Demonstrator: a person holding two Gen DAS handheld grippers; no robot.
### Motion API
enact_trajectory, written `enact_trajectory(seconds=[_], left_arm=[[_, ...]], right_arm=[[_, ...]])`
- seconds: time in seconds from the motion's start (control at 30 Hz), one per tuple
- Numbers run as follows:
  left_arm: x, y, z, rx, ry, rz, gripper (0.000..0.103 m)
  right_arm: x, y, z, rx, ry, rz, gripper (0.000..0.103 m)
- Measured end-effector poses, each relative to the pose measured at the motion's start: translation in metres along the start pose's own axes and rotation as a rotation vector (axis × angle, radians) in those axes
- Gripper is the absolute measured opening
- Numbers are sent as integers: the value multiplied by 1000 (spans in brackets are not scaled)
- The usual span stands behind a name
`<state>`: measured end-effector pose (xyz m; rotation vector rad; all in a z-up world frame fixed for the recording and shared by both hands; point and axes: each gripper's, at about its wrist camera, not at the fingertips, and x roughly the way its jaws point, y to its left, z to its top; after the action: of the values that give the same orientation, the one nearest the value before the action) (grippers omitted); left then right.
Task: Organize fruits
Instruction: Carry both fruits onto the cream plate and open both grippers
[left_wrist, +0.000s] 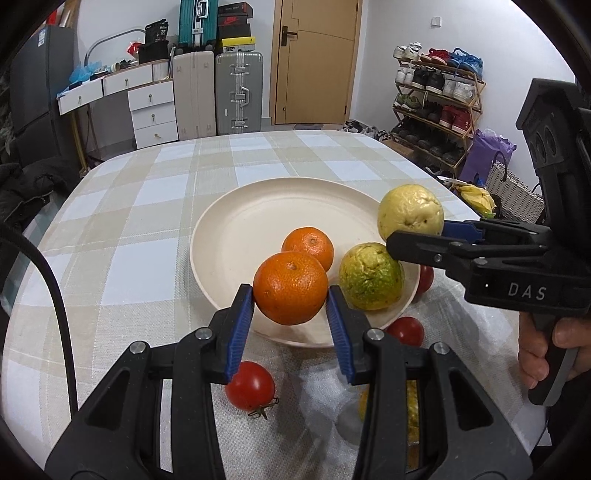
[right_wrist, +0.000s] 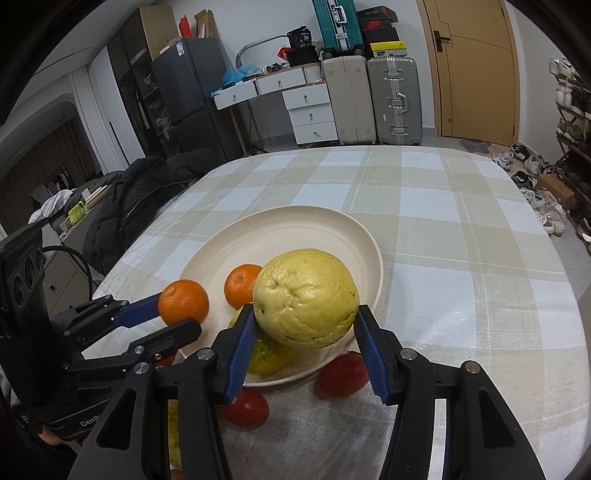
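Nearest the person, on the checked tablecloth (left_wrist: 122, 206): tomatoes — three counted, one under the left gripper (left_wrist: 250, 386), one at the plate's near rim (left_wrist: 406, 330), one half hidden behind the plate's right edge (left_wrist: 426, 278). A yellow fruit (left_wrist: 412, 406) also lies on the cloth just beside them, mostly hidden by the left gripper's finger, so its kind is unclear.

Left gripper (left_wrist: 290, 291) — jaws partly closed, blue pads pressed on both sides of an orange (left_wrist: 290, 288), held over the plate's near rim. Right gripper (right_wrist: 306, 314) — jaws partly closed around a pale yellow guava (right_wrist: 306, 297), held above the plate's near right edge. The two grippers sit near each other, the right one's finger passing just above the green-yellow guava.

Cream plate (left_wrist: 258, 206) holds two fruits at its near side: a second orange (left_wrist: 308, 247) and a green-yellow guava (left_wrist: 371, 275), close together but whether touching I cannot tell. Far half of the plate is bare.

Count: oranges two, guavas two, tomatoes three, plus the one unclear yellow fruit.

Beyond the plate the cloth runs open to the table's rounded far edge. Past that — white drawers (left_wrist: 151, 110), suitcases (left_wrist: 238, 92), a door (left_wrist: 316, 59), a shoe rack (left_wrist: 437, 99) to the right.
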<state>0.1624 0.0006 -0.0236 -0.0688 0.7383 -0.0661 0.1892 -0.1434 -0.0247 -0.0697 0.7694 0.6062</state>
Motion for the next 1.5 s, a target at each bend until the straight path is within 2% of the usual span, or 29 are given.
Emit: enact_trajectory(seconds=[0.23,0.6,0.7,0.97,1.13,1.4,1.47,1.5], left_arm=[[12,3,2,-15,38,-3,38],[24,-1,7,-6,65,14,38],[26,-3,8,0,65,35,38],[23,-7,5,10,57,87,38],[17,-6,3,4,45,77,38],[13,-2,0,-11,36,55,39],[13,-4,0,-2,37,60,41],[12,-5,-1,2,36,57,45]], right_arm=[[10,-3,9,38,10,32,54],[16,-9,20,26,22,-18,54],[17,-19,21,58,32,-10,54],[22,-10,26,-13,74,-12,54],[32,-2,25,-36,114,-43,54],[29,-2,23,-26,118,-68,55],[28,0,23,-30,121,-75,59],[28,1,23,-29,120,-87,70]])
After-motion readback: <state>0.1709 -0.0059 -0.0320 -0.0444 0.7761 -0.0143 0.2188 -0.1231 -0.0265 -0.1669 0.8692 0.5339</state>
